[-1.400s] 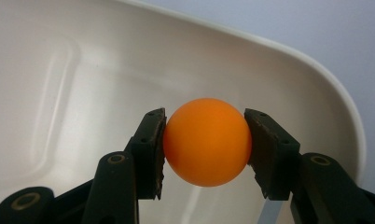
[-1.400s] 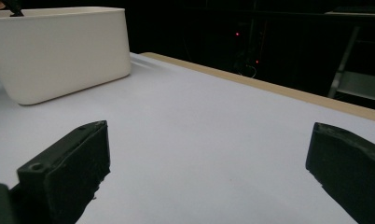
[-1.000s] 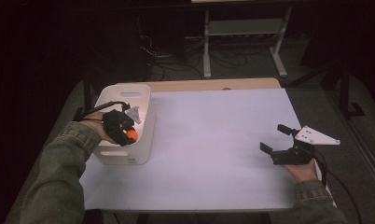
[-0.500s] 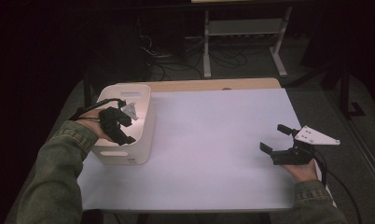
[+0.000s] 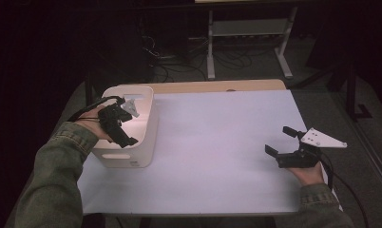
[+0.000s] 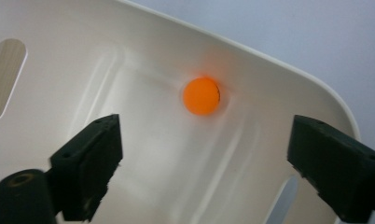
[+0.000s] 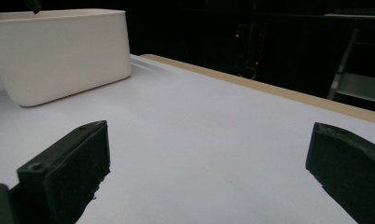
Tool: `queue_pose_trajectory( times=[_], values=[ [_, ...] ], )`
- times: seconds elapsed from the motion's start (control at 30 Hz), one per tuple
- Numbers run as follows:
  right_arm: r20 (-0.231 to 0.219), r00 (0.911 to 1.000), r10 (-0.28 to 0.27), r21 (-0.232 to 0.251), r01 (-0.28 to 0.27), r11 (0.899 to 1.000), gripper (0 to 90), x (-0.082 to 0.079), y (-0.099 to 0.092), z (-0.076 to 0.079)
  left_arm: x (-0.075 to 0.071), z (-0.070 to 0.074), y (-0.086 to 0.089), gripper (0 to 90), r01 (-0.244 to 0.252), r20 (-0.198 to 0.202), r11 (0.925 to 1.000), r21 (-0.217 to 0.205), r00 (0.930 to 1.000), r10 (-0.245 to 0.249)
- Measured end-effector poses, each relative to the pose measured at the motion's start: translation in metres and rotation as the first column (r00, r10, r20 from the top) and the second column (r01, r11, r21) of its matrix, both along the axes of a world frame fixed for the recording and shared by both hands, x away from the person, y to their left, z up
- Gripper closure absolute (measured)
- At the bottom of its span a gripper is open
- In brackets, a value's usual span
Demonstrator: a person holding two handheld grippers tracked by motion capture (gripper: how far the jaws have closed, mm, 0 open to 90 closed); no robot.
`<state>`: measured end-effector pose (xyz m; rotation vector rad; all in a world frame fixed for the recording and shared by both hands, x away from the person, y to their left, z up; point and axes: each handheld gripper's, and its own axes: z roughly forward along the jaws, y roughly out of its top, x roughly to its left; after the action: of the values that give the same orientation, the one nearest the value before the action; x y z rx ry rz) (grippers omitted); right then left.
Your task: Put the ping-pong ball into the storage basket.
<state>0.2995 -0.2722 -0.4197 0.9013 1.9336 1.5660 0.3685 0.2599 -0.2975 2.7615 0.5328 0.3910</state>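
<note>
The left gripper [image 5: 120, 124] hung over the open top of a white plastic bin [image 5: 148, 137] at the left of the table, pointing down into it. Its jaws had just been opening and stood spread wide with nothing between them. In the left gripper view, one orange ball [image 6: 202, 96] lay released on the bin's floor, just beyond the jaws and touching neither, close against the curved base of the wall. The ball was small, round, plain bright orange, with a thin dark mark along one edge.

The bin had rounded corners, slot handles cut through its walls, and smooth pale sides; nothing else lay inside where the camera could see. It stood on a white table top [image 5: 217, 142], whose far edge showed a strip of bare wood.

The right gripper [image 5: 286, 145] rested low at the near right of the table, well apart from the bin, jaws spread and empty, with bare surface between them and the bin. Beyond the table, in the dark, stood one metal rack [image 5: 248, 35] amid cables on the floor.
</note>
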Motion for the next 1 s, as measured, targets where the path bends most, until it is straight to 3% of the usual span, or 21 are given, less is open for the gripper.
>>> queue_pose_trajectory(
  times=[0.17,0.43,0.6,0.63,0.7,0.93,1.0],
  values=[
    [0.0,1.0,0.001,0.002,-0.001,1.0,0.0,0.0,0.0,0.0,0.0,0.002,0.001,0.0,-0.009,-0.016,0.9998,-0.018,0.9998,0.009],
    [0.002,1.0,0.0,0.003,0.0,1.0,0.0,0.0,0.0,0.0,-0.004,0.008,0.004,0.0,-0.02,-0.01,0.9992,-0.035,0.9998,0.02],
    [0.003,1.0,0.001,0.004,-0.001,1.0,0.0,0.0,0.0,0.0,-0.011,0.014,0.009,0.0,-0.003,0.0,0.9957,-0.093,1.0,0.003],
    [0.003,1.0,0.003,0.003,-0.003,1.0,0.0,0.0,0.0,0.0,-0.013,0.017,0.012,0.0,-0.002,0.007,0.9908,-0.135,1.0,0.003],
    [0.006,1.0,0.003,0.001,-0.003,1.0,0.0,0.0,0.0,0.001,-0.016,0.019,0.015,0.0,0.002,0.015,0.9857,-0.168,0.9999,0.001],
    [0.003,1.0,0.004,0.001,-0.004,1.0,0.0,0.0,0.001,0.0,-0.023,0.018,0.019,0.0,0.003,0.048,0.9776,-0.21,0.9988,0.007],
    [0.005,1.0,0.004,0.0,-0.004,1.0,0.0,0.0,0.001,0.0,-0.025,0.016,0.023,0.0,-0.008,0.06,0.9715,-0.237,0.9979,0.023]
  ],
)
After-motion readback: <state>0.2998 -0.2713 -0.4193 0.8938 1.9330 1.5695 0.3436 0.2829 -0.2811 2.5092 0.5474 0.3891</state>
